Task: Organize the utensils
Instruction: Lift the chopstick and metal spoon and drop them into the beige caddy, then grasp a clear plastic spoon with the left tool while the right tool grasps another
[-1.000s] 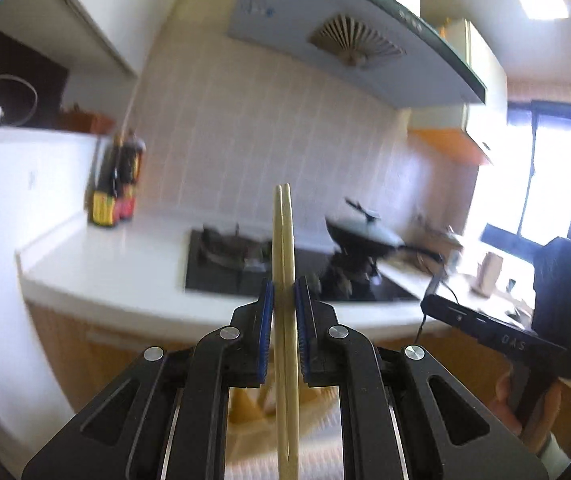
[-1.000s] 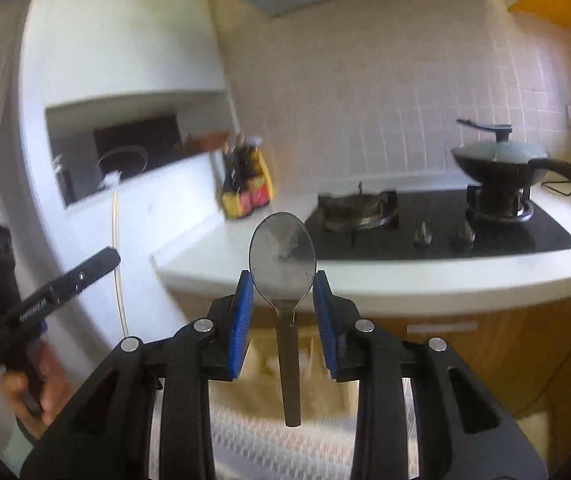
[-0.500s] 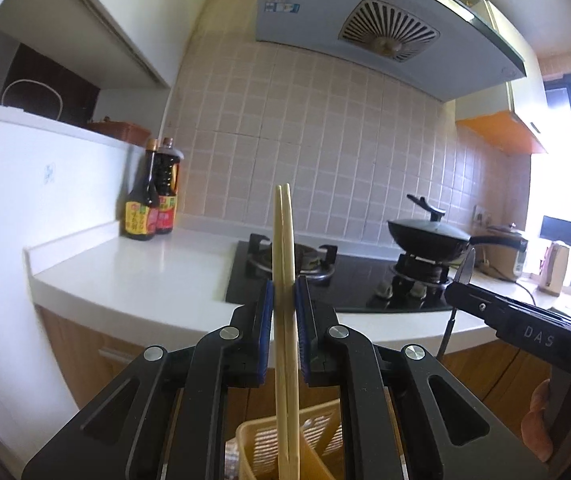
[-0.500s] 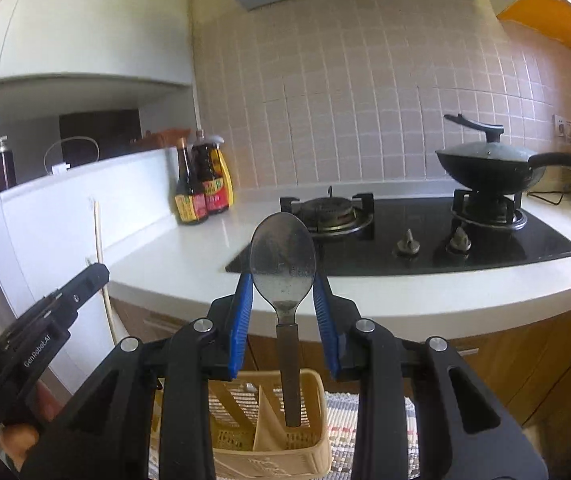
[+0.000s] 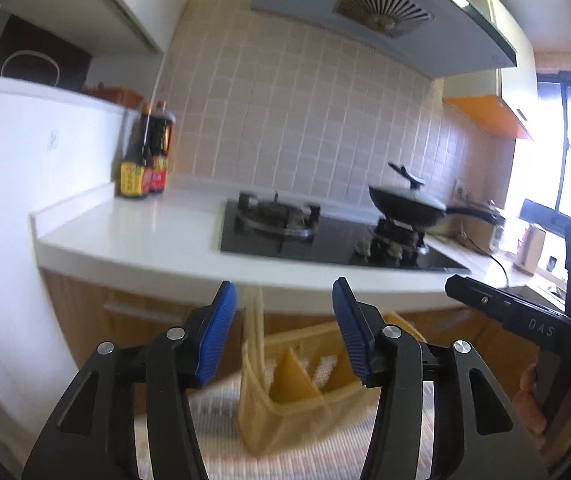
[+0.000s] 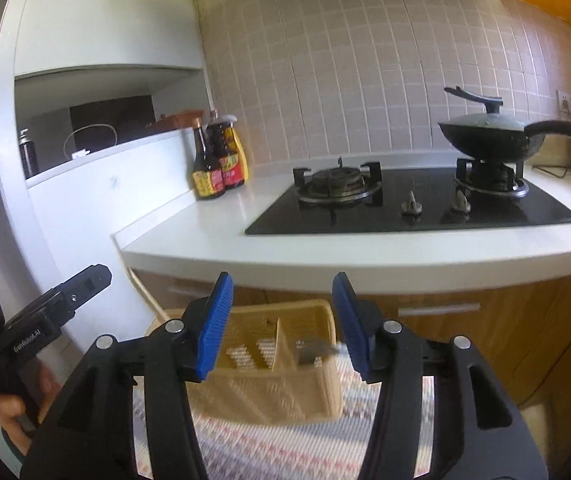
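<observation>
**Both claws spread wide above the utensil basket**

We hold our left claw point(image 5: 283, 332) with its blue pads point(image 5: 217, 340) far apart and nothing between them. Below it sits the yellow basket point(image 5: 285, 396), divided into compartments, on a striped woven mat point(image 5: 221, 432). A pair of pale chopsticks point(image 5: 254, 320) stands at the basket's left end, rising above its rim; motion blur keeps us from telling which compartment holds them.

Our right claw point(image 6: 281, 320) is likewise released, its jaws wide and bare. In its view the basket point(image 6: 285, 396) lies directly beneath, and a metal spoon point(image 6: 313, 350) rests in the compartment right of the divider, its bowl blurred near the right wall. The chopsticks point(image 6: 145, 296) lean out at the basket's left end, toward the left claw point(image 6: 61, 304), which shows at the left edge.

Behind the basket runs the white desk point(image 6: 325, 248) with a black gas hob point(image 6: 405, 208) set into it. A lidded wok point(image 6: 493, 136) sits on the right burner. Two dark sauce bottles point(image 6: 217, 168) stand together at the back left corner, against the tiled wall. A range hood point(image 5: 365, 12) hangs above the hob.
</observation>
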### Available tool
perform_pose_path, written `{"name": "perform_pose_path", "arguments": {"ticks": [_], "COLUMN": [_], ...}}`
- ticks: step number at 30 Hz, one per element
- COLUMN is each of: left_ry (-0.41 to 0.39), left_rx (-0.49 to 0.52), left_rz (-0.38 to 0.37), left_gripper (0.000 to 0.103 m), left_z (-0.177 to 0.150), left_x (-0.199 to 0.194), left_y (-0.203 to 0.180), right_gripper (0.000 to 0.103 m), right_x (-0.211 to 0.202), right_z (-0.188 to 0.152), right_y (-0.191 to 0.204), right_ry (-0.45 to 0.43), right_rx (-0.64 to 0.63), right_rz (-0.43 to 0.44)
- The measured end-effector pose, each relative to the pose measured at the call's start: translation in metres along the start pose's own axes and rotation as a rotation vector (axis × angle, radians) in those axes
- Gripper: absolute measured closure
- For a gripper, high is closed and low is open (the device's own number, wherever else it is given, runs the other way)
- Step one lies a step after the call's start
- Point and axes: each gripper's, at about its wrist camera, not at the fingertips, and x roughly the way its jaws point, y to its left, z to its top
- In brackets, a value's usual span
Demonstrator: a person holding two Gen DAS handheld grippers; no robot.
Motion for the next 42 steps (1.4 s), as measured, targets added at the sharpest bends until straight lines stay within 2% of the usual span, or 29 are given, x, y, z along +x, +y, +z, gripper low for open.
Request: {"name": "perform_pose_path", "arguments": {"ticks": [2,3,8,12,17,21,24,29,37,42], "left_ry": [0.062,0.117,0.341,0.521,0.746,0.897,0.957,0.991,0.98,0.982], "left_rx": [-0.003,-0.006,-0.023,-0.015,0.073,0.085,0.068,0.119,0.235,0.246], "left_rz": [0.0,-0.003,-0.024,-0.048,-0.086,-0.115,-0.113,-0.08,0.006,0.013], "left_gripper": [0.053,0.053,0.053,0.055,0.056,0.063,0.065,0.065,0.075,0.075], "left_z": [-0.001,-0.003,-0.028,-0.059,-0.106,-0.147,-0.166,-0.179,-0.186,-0.186], "left_x": [-0.009,-0.015,-0.028,-0.031,-0.024,-0.013,-0.003,0.007,0.015,0.019], "left_y": [0.002,0.003,0.01,0.015,0.008,0.005,0.006,-0.005,-0.027,-0.032], "right_gripper": [0.055,0.055,0.054,0.055,0.055,0.055,0.055,0.055,0.055,0.055], "right_x": [-0.013,-0.017,-0.023,-0.02,-0.012,-0.001,0.007,0.016,0.029,0.036], "right_z": [-0.006,-0.009,-0.04,-0.073,-0.106,-0.136,-0.157,-0.177,-0.193,-0.197], "right_y": [0.004,0.006,0.019,0.03,0.036,0.04,0.043,0.045,0.058,0.07], "right_ry": [0.047,0.07,0.292,0.454,0.616,0.74,0.819,0.905,0.962,0.974], "right_rx": [-0.009,-0.018,-0.062,-0.091,-0.111,-0.14,-0.168,-0.201,-0.227,-0.262], "right_rz": [-0.005,-0.008,0.021,0.057,0.077,0.065,0.048,0.041,0.076,0.08]}}
